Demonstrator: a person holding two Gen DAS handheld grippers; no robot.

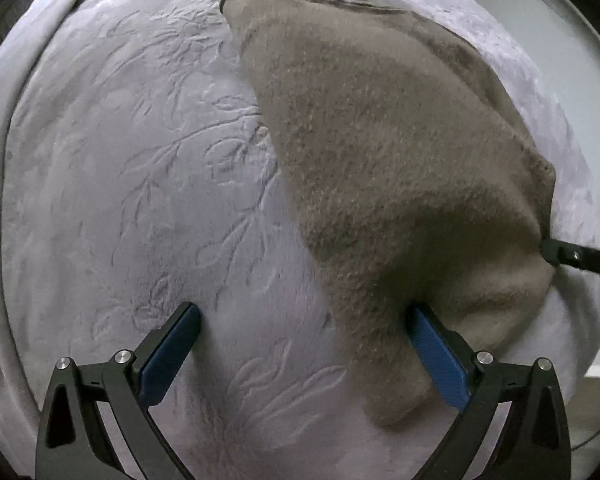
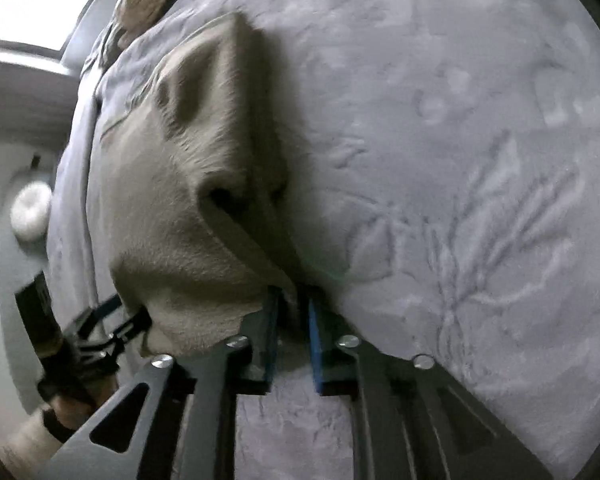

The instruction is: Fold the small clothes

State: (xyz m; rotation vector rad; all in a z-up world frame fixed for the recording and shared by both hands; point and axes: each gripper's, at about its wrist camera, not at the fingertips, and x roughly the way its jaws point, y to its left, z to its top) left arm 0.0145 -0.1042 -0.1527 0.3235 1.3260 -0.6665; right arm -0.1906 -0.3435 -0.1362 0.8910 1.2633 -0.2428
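Left wrist view, left to right: pale lilac bedspread (image 1: 140, 160) with embossed leaf pattern, filling most of the frame. Left hand-held gripper (image 1: 302, 346), lower centre, jaws spread wide and released; blue pads (image 1: 168, 354) face each other. The lower tip of the brown fleece garment (image 1: 380, 160) lies between them and against the right pad, unpinched. The garment runs from top centre to lower right, its right corner lifted. Right hand-held gripper (image 1: 550, 250), right edge, grasps that corner.

Right wrist view, left to right: floor and a round white object (image 2: 30, 212) (blurred), far left. Left hand-held gripper (image 2: 116, 326), lower left. Garment (image 2: 188, 184), centre left, tented above the bedspread (image 2: 460, 160). Right hand-held gripper (image 2: 294, 312), lower centre, jaws nearly together, clenched on the garment's edge. No containers.
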